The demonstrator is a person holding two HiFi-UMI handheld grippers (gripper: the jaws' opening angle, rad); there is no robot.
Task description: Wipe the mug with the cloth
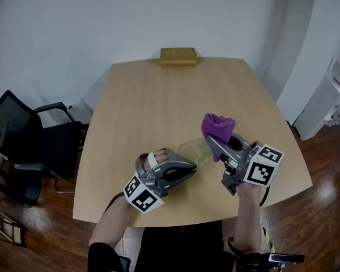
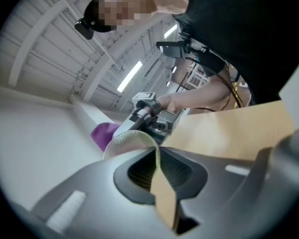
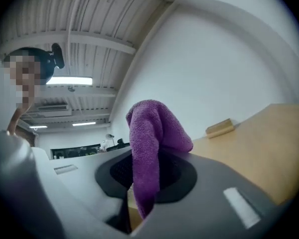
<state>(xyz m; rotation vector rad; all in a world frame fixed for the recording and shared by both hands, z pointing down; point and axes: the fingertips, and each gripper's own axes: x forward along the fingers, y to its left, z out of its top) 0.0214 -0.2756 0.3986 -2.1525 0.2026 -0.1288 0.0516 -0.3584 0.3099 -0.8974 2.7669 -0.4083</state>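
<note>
Over the near part of the wooden table (image 1: 158,95), my left gripper (image 1: 192,166) holds a clear, slightly yellowish mug (image 1: 195,151) lying on its side. In the left gripper view its jaws (image 2: 157,171) are shut on the mug's thin wall (image 2: 132,141). My right gripper (image 1: 211,141) is just right of the mug, shut on a purple cloth (image 1: 218,127) that bunches above its fingertips. In the right gripper view the cloth (image 3: 147,143) hangs folded between the jaws (image 3: 142,183). The cloth (image 2: 104,133) and the right gripper (image 2: 149,111) show beyond the mug in the left gripper view.
A flat wooden block (image 1: 178,56) lies at the table's far edge, also seen as the block (image 3: 219,127) in the right gripper view. A black office chair (image 1: 22,146) stands left of the table. A white cabinet (image 1: 328,101) is at the right.
</note>
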